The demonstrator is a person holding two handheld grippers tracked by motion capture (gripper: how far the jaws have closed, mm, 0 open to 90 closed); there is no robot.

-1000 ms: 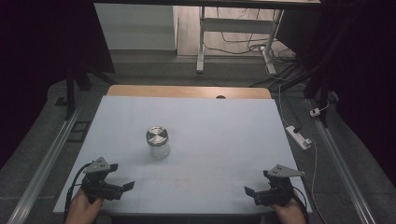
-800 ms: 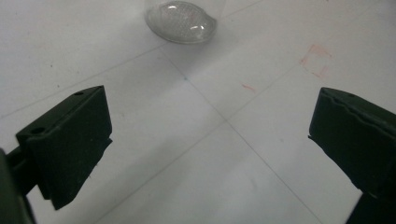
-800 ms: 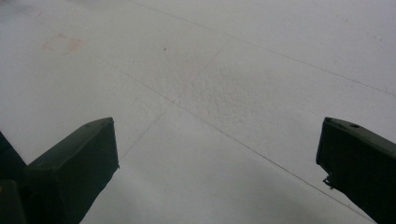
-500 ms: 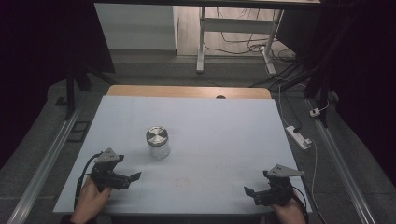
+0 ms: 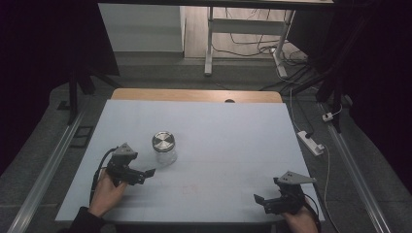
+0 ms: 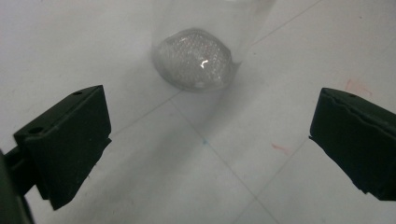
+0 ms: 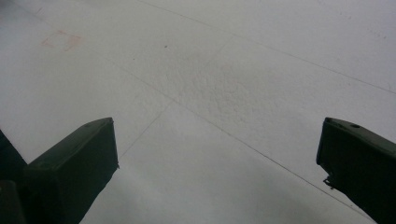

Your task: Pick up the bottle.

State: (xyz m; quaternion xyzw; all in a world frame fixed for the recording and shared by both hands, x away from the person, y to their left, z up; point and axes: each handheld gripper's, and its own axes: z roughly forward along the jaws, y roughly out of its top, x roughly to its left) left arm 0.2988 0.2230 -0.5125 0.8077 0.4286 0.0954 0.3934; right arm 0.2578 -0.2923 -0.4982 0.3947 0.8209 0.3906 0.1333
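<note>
Dark floor and trailing cables surround the desk (image 5: 233, 131), whose pale sheet covers all but a wooden strip along the far edge. We see a glass jar (image 5: 164, 148) with a shiny metal lid (image 5: 163, 141) standing upright on the sheet, left of the middle and somewhat nearer the near edge than the far one. Our left tongs (image 5: 145, 174) sit just beside the jar on its near-left side, apart from it, with the left hand (image 5: 108, 191) behind them near the near-left corner; their jaws are spread wide. In the left gripper view the jar's clear, textured body (image 6: 194, 58) shows ahead between the two black jaws, blurred, with bare sheet between it and the jaw tips. Our right tongs (image 5: 265, 201) rest close to the near edge toward the near-right corner, well apart from the jar, and their jaws are also spread wide. In the right gripper view we look over bare sheet with thin lines and a faint reddish mark (image 7: 60, 39).
</note>
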